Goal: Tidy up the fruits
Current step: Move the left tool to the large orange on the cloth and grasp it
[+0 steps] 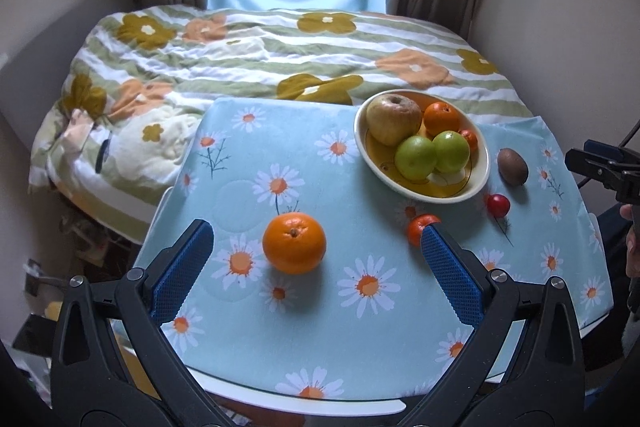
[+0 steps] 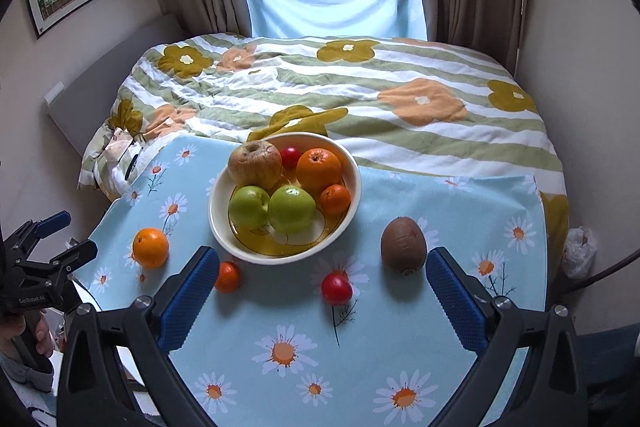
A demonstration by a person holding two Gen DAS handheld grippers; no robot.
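A cream bowl (image 1: 482,151) (image 2: 218,211) on the daisy tablecloth holds a yellowish apple (image 2: 255,164), two green apples (image 2: 291,207), an orange (image 2: 319,169), a small mandarin (image 2: 335,199) and a red fruit (image 2: 290,157). Loose on the cloth lie a big orange (image 1: 294,243) (image 2: 150,247), a small mandarin (image 1: 418,225) (image 2: 229,277), a red fruit (image 1: 499,205) (image 2: 337,289) and a kiwi (image 1: 513,166) (image 2: 403,245). My left gripper (image 1: 316,251) is open with the big orange between its fingers, just ahead. My right gripper (image 2: 322,277) is open above the red fruit.
The small table (image 2: 420,347) stands against a bed with a flowered quilt (image 2: 360,87). A window with curtains is behind it. A plastic bag (image 2: 580,251) lies at the right of the table. The right gripper's side shows at the right edge of the left wrist view (image 1: 608,167).
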